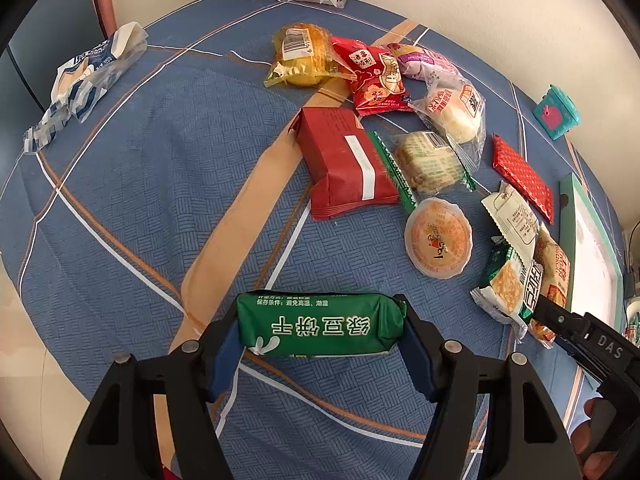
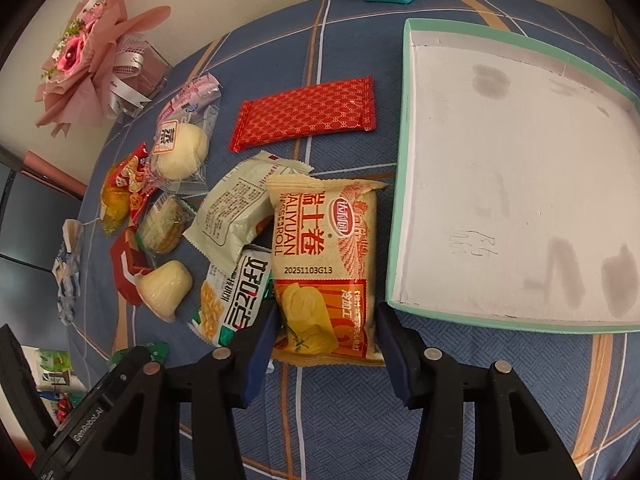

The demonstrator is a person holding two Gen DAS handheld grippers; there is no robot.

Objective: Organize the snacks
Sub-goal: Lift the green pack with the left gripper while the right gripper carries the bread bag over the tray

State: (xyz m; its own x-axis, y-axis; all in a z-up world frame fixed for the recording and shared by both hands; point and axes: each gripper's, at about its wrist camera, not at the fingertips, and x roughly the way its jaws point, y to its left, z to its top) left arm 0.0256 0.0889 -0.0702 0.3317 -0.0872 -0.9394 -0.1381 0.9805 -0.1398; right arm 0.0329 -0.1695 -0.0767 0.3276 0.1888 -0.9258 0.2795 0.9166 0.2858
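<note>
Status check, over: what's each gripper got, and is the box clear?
Left gripper clamps green biscuit pack. Right gripper straddles orange Swiss roll packet. Box empty, path unobstructed.

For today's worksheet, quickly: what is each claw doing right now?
Left claw: closed on the green biscuit pack.
Right claw: around the orange Swiss roll pack; whether it grips cannot be told.

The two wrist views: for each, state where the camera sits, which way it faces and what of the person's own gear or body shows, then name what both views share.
Left wrist: rides the left gripper, looking steeply down at its green biscuit pack; the right gripper and fingers show.
Right wrist: rides the right gripper, looking down at the Swiss roll pack beside the empty box.
Shared: blue tablecloth, jelly cup, red wrapper.
</note>
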